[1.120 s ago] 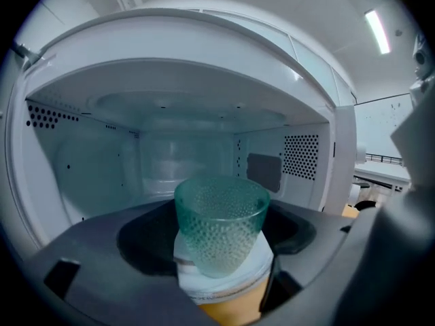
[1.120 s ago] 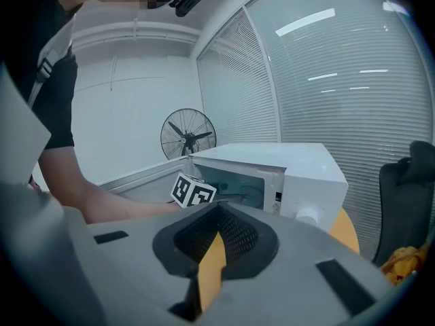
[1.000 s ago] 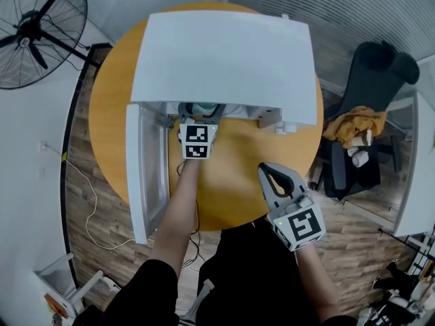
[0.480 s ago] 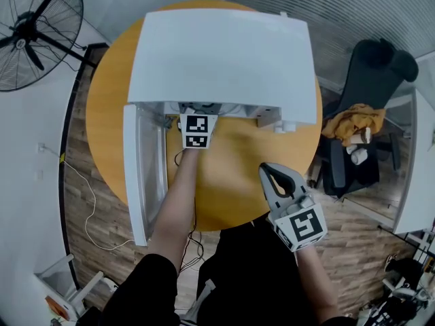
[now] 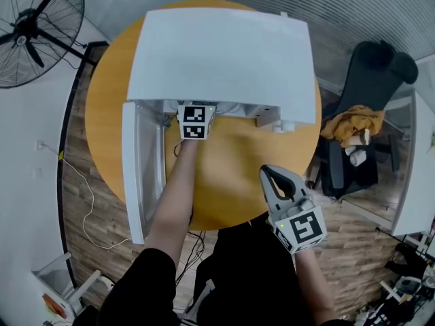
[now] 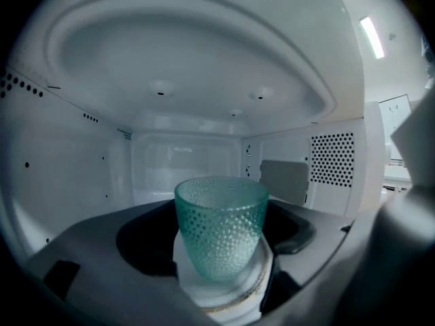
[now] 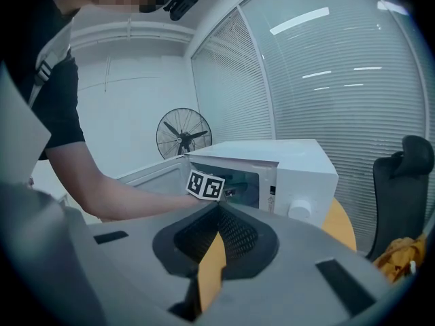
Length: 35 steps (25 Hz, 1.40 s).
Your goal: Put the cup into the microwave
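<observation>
Teal glass cup (image 6: 221, 226) sat upright between my left gripper (image 6: 217, 287) jaws, which were clamped on its base. Cup and jaws were inside the white microwave (image 5: 224, 53). Side walls stood well apart from the cup on both sides, the ceiling was well above its rim, and the back wall was far behind. Couldn't tell if the cup touched the floor. The door (image 5: 136, 168) was swung fully open to the left, clear of my forearm. My right gripper (image 5: 272, 175) was closed and empty, over the near edge of the round orange table (image 5: 231, 161), well apart from the microwave front.
</observation>
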### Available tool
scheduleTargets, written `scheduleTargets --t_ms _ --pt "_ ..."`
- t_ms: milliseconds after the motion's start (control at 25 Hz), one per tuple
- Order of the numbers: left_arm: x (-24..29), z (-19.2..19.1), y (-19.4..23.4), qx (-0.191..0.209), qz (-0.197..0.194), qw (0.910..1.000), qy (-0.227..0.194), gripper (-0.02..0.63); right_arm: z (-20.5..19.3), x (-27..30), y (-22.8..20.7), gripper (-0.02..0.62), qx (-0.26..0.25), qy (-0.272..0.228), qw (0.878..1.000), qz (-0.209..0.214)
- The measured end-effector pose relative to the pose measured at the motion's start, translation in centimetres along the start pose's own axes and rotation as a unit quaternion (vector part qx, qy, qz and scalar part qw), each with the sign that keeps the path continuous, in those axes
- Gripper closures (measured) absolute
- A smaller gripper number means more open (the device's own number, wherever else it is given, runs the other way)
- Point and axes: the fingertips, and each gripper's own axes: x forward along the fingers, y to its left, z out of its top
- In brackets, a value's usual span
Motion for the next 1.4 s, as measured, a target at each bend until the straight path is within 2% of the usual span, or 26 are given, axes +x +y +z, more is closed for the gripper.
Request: scheduleTargets --t_ms 240,480,880,1040,1400 --pt "-0.1 -0.4 -0.2 0.012 0.007 0.9998 0.016 0.239 -0.1 -0.3 0.3 0.586 0.0 -0.002 1.0 0.0" --pt "-0.7 -0.3 0.1 0.012 0.023 0.9996 0.014 0.238 -0.3 -1.0 0.0 0.586 0.003 -0.007 1.0 -0.005" --pt "-4.4 -0.1 -0.9 -0.005 0.038 0.9991 0.016 0.238 0.8 -3.1 0.6 0.586 -0.01 -0.031 0.999 0.002" --pt "-6.9 0.5 -2.5 -0.02 0.039 0.9989 0.018 0.238 1.1 -5.0 0.7 0.586 -0.011 -0.048 0.999 0.004" --pt "-13.8 2.8 -8.7 -0.03 0.043 0.9985 0.02 0.249 0.7 -10.8 1.9 0.586 -0.021 -0.079 0.997 0.008"
